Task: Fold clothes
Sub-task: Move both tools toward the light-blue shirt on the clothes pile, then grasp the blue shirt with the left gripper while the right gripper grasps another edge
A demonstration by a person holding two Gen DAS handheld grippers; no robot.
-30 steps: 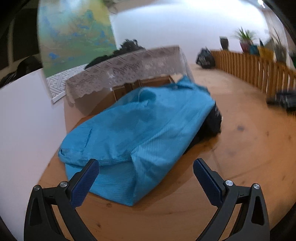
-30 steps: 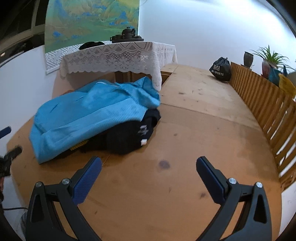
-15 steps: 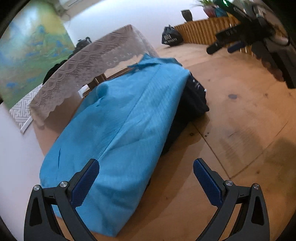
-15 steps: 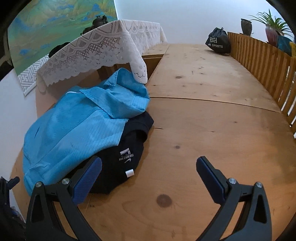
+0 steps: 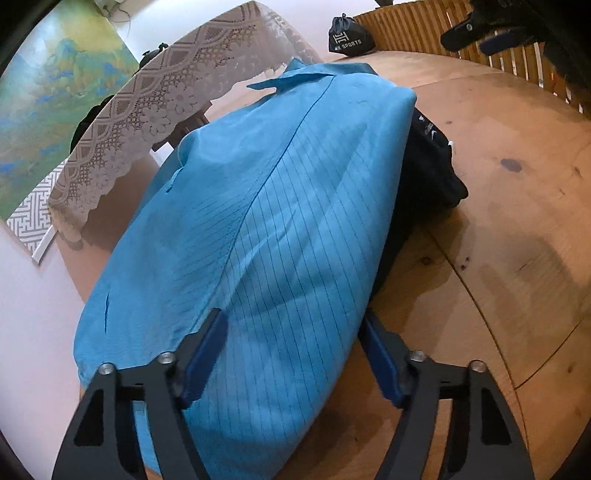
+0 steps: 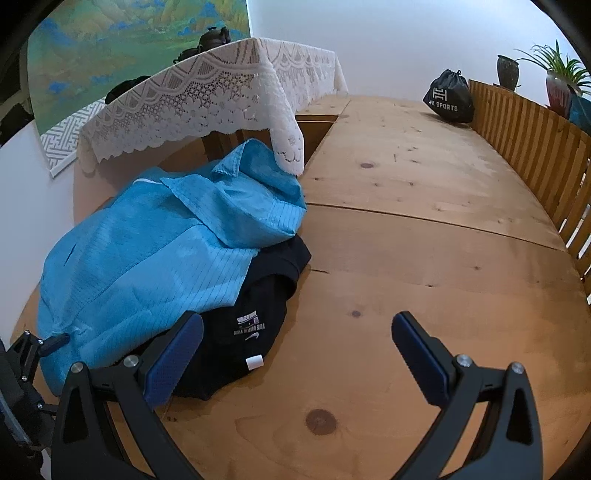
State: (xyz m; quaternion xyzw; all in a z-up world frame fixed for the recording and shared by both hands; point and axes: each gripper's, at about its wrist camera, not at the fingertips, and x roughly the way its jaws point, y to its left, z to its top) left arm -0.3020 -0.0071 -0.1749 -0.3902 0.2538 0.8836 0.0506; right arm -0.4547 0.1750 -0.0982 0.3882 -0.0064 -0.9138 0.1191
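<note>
Left gripper (image 5: 293,354) is held open w/ fingers astride the blue shirt (image 5: 258,221), lower centre of frame. Right gripper (image 6: 297,354) is seen open over bare wood, black shirt (image 6: 243,325) by its left finger.

- Left wrist view: mounted behind the left gripper (image 5: 293,350), looking forward along its spread fingers, angled down, very close over the near end of the blue striped shirt (image 5: 258,229), facing toward the lace tablecloth (image 5: 162,107) and the slatted wooden railing (image 5: 424,33).
- Right wrist view: mounted behind the right gripper (image 6: 295,350), set higher and farther back, looking across the wooden floor (image 6: 406,258) toward the white far wall.
- Shared by both: blue striped shirt (image 6: 147,258), black garment (image 5: 428,166) (image 6: 251,314) beneath it, lace tablecloth (image 6: 207,103), black sports bag (image 5: 349,35) (image 6: 448,98), landscape painting (image 5: 48,110) (image 6: 122,48).
- Opposite gripper visible at each view's edge: top right in the left view, lower left in the right view.
</note>
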